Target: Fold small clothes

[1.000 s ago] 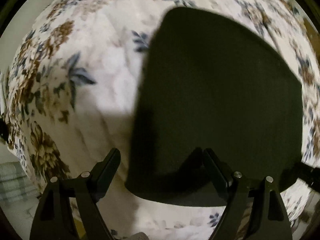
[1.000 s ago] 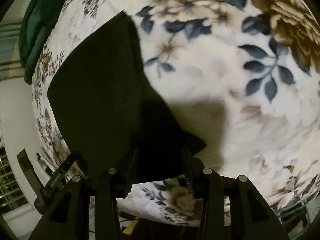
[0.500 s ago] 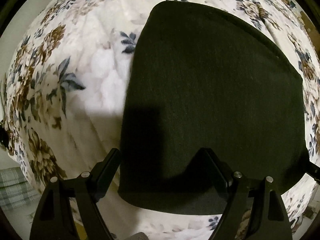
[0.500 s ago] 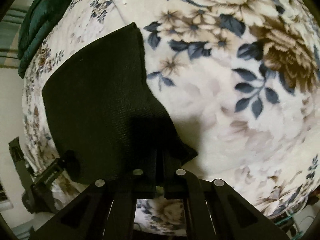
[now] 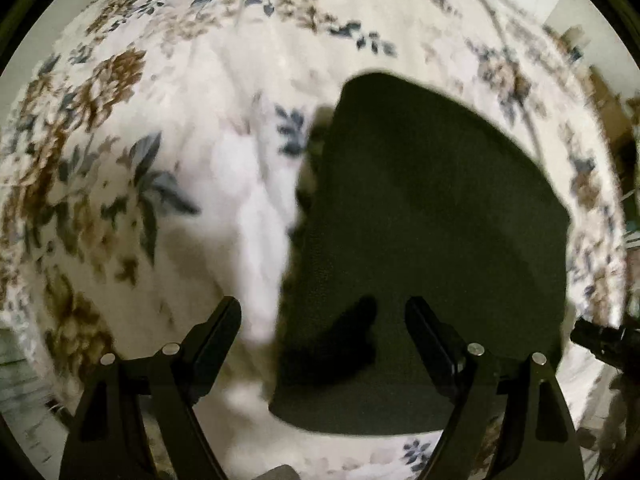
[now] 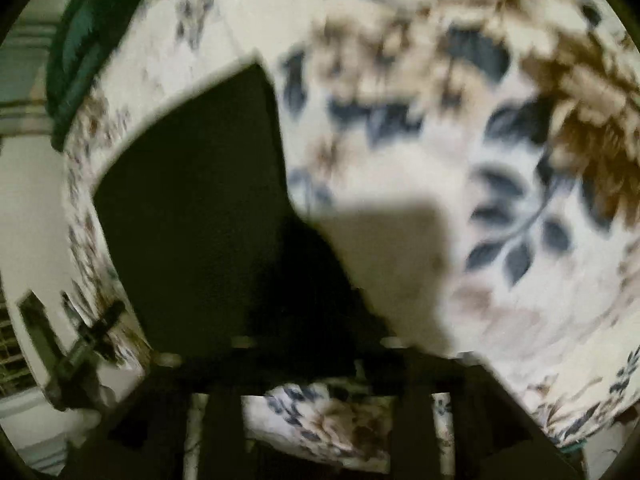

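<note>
Your dark garment (image 5: 432,248) lies flat on the floral bedspread (image 5: 168,184), its near hem between the spread fingers of your left gripper (image 5: 323,312), which holds nothing. The right gripper (image 6: 316,344) is too blurred to tell, though it sits at the garment's near corner (image 6: 320,304). Judging by this, you are mid-fold: next, bring that corner across. Half a second ago the cloth filled more of the left view; you have pulled back
</note>
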The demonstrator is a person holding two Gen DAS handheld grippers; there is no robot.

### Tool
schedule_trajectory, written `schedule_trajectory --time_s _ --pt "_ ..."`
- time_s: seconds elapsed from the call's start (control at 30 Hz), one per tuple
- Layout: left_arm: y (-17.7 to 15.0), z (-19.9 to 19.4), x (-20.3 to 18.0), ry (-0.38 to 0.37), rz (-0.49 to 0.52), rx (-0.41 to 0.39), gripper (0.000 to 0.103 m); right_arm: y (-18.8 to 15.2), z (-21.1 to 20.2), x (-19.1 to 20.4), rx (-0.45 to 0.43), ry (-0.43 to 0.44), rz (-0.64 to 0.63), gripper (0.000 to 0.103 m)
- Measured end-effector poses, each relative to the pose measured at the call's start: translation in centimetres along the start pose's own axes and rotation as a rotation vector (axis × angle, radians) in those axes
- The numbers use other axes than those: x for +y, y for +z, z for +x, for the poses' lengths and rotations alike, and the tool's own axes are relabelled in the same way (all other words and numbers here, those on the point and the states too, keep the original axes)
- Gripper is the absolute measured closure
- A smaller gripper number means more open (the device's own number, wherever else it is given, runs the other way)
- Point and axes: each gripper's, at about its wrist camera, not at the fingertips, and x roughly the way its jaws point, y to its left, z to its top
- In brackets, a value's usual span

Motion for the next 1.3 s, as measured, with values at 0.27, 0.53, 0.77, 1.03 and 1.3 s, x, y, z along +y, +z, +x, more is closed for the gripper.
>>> schedule_trajectory --time_s 0.27,0.53,0.77,1.03,1.3 --pt "3.1 5.5 0.6 -0.287 0.018 0.089 0.020 4.1 6.5 0.1 0.134 0.272 -0.042 0.045" --pt "3.5 6.5 -0.1 -0.374 0.030 0.075 0.019 3.9 10.2 2.7 0.237 0.474 -0.123 0.045" --pt "4.2 5.1 -1.0 -0.390 0.015 -0.033 0.078 3.3 13.0 6.8 0.257 0.475 -0.158 0.073" --pt "5.7 1.5 -3.3 -0.346 0.055 -0.071 0.082 2.8 9.4 8.6 0.173 0.442 -0.124 0.080" --pt "13.2 -1.5 -9.2 -0.368 0.148 -0.123 0.082 8.8 1.5 9.0 0.039 0.457 -0.080 0.080"
